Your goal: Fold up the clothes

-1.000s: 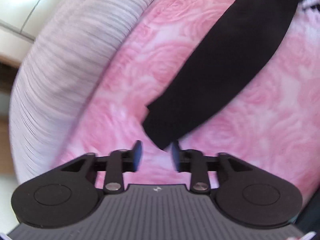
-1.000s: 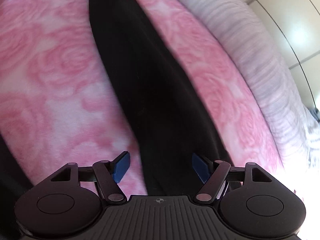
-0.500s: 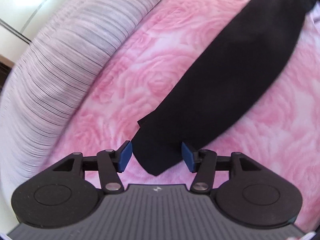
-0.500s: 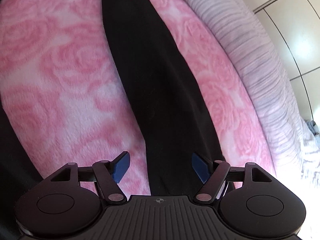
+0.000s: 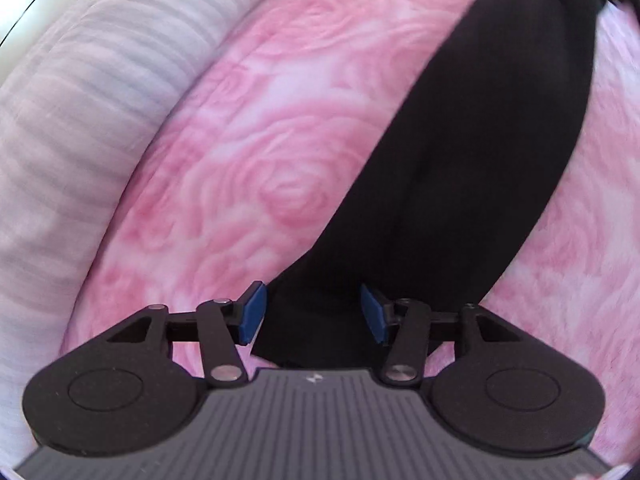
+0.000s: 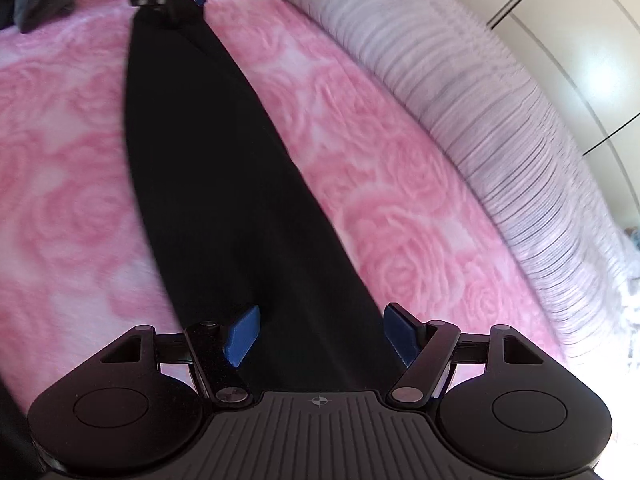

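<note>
Since a second ago our left hand-held gripper (image 5: pixel 312 312) has sunk onto the near end of the black garment (image 5: pixel 472 152).

We see the pink rose-patterned blanket (image 5: pixel 280 128) covering the bed, with a striped grey-white cover (image 5: pixel 80 92) along its edge and pale cupboard doors (image 6: pixel 580 40) beyond. On it the black garment lies stretched in one long, narrow strip between our two tools. Our right hand-held gripper (image 6: pixel 322 334) stands spread over one end, blue pads (image 6: pixel 242 334) clear of the cloth. Our left one straddles the other end, its jaws closing, pads not yet pressing the fabric.
</note>
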Available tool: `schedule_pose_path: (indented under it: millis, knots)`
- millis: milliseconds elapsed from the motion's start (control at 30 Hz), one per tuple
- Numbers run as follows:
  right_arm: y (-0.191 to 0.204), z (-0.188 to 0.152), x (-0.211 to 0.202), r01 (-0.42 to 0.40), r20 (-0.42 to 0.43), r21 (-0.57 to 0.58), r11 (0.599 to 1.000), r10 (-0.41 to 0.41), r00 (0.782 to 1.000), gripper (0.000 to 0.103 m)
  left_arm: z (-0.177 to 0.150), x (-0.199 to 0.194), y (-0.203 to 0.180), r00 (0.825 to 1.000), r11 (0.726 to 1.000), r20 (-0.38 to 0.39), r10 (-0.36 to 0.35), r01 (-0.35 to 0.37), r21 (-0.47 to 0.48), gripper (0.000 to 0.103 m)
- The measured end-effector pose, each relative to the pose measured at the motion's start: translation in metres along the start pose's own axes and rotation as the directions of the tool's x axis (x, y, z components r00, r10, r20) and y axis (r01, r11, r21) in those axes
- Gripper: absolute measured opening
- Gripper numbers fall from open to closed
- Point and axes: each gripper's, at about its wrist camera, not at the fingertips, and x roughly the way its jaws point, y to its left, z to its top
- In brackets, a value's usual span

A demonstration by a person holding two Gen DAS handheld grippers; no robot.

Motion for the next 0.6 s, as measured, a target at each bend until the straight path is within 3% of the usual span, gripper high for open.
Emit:
schedule_pose_path:
  millis: [67,100,133,300,367,400,433,500,600]
  knots:
    - [-0.011,-0.001,0.010,-0.031,-0.008,-0.008,0.999,0.031,0.999,0.072,0.002,-0.001,-0.003,1.000,1.000,-0.016,-0.012,0.013,0.017,0.027]
    - [-0.015,0.001,0.013,-0.042,-0.011,-0.008,0.999,0.042,0.999,0.072,0.002,-0.003,-0.005,1.000,1.000,-0.024,-0.019,0.019,0.021,0.011]
    - [-0.020,0.003,0.017,-0.053,-0.014,-0.008,0.999,0.053,0.999,0.072,0.001,-0.008,-0.009,1.000,1.000,-0.022,-0.007,0.007,0.030,0.006]
    - [-0.039,0.006,0.033,-0.105,-0.047,0.027,0.994,0.106,0.993,0.072,-0.013,-0.055,-0.024,0.995,0.998,0.075,0.069,-0.069,-0.003,0.002]
    - [-0.048,0.005,0.042,-0.158,-0.071,0.065,0.985,0.162,0.984,0.072,-0.016,-0.081,-0.034,0.989,0.996,0.114,0.090,-0.089,-0.018,0.002]
    - [-0.050,0.004,0.042,-0.184,-0.077,0.089,0.979,0.191,0.979,0.064,-0.017,-0.095,-0.041,0.987,0.995,0.127,0.096,-0.094,-0.024,0.002]
    - [-0.052,0.003,0.040,-0.209,-0.082,0.112,0.971,0.219,0.972,0.033,-0.017,-0.109,-0.047,0.985,0.995,0.141,0.102,-0.099,-0.029,0.002]
    - [-0.056,0.001,0.038,-0.257,-0.089,0.159,0.953,0.274,0.958,0.006,-0.018,-0.137,-0.063,0.981,0.994,0.158,0.110,-0.105,-0.039,0.002]
    - [-0.048,-0.004,-0.004,-0.266,-0.064,0.139,0.954,0.277,0.959,0.003,-0.018,-0.183,-0.087,0.980,0.992,0.166,0.110,-0.097,-0.085,0.002]
